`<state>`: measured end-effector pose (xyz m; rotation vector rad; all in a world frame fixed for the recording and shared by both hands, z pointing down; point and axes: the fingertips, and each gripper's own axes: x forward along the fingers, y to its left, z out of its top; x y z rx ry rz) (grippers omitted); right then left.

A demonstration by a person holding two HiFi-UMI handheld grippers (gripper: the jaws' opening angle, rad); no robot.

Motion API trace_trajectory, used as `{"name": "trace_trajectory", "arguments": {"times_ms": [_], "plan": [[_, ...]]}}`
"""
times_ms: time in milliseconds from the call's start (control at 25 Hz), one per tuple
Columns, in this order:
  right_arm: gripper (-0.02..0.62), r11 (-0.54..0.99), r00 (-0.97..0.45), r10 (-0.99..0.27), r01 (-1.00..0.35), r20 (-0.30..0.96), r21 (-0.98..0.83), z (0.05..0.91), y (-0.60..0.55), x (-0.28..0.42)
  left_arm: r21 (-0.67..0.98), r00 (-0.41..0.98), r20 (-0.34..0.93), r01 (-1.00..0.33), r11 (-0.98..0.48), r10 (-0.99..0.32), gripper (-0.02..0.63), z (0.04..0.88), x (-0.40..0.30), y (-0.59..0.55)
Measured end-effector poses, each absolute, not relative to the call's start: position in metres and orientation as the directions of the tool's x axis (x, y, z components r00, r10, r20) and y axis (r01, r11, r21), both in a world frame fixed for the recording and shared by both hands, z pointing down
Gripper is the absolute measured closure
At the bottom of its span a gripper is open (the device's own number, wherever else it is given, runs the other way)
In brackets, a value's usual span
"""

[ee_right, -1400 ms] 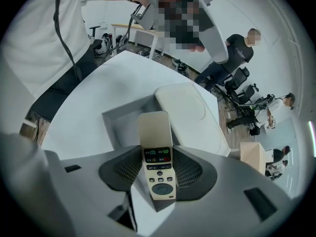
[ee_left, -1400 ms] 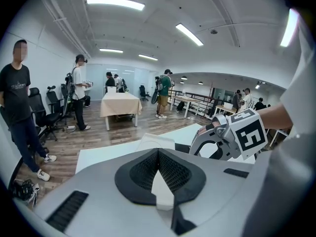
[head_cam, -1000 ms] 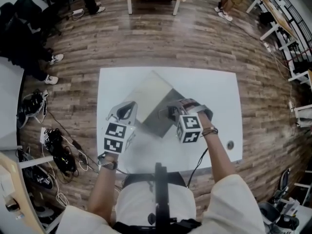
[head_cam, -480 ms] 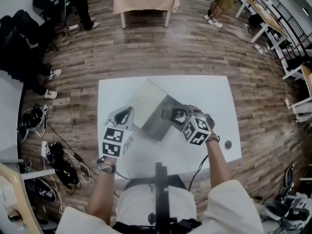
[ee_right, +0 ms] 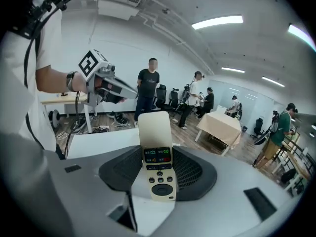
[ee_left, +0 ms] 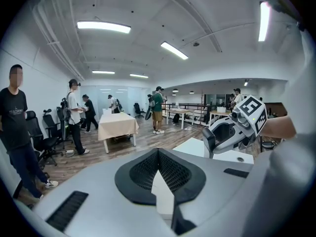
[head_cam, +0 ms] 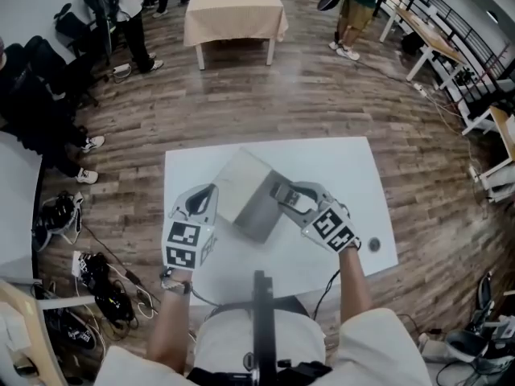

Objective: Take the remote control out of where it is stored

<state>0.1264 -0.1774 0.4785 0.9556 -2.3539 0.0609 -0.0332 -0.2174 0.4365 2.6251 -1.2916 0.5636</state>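
- Left claw (ee_left: 158,153): tips closed together, nothing gripped. It sits at the box's (head_cam: 241,185) 9 o'clock, probably parked clear of the lift.
- The box lies mid-desk (head_cam: 346,167).
- Right claw (ee_right: 158,150), at the box's 3 o'clock: clamped on the remote control (ee_right: 158,169), upright with its buttons toward the camera. I judge it out of storage.
- A small round object (head_cam: 374,245) lies at 4 o'clock and blocks nothing.

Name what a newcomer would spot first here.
The cream remote stands upright in the jaws of the right gripper, its buttons facing that gripper's camera. Below it in the head view, a grey box sits on the white table between the two grippers. The left gripper has its jaws together and holds nothing.
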Motion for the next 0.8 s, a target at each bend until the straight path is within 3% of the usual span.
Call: {"name": "trace_trajectory", "arguments": {"times_ms": [800], "plan": [[0.397, 0.583, -0.568, -0.772, -0.812, 0.286, -0.040, 0.401, -0.154, 0.159, -0.052, 0.598, 0.187, -0.786, -0.616, -0.779, 0.607, 0.370, -0.019, -0.199]]}}
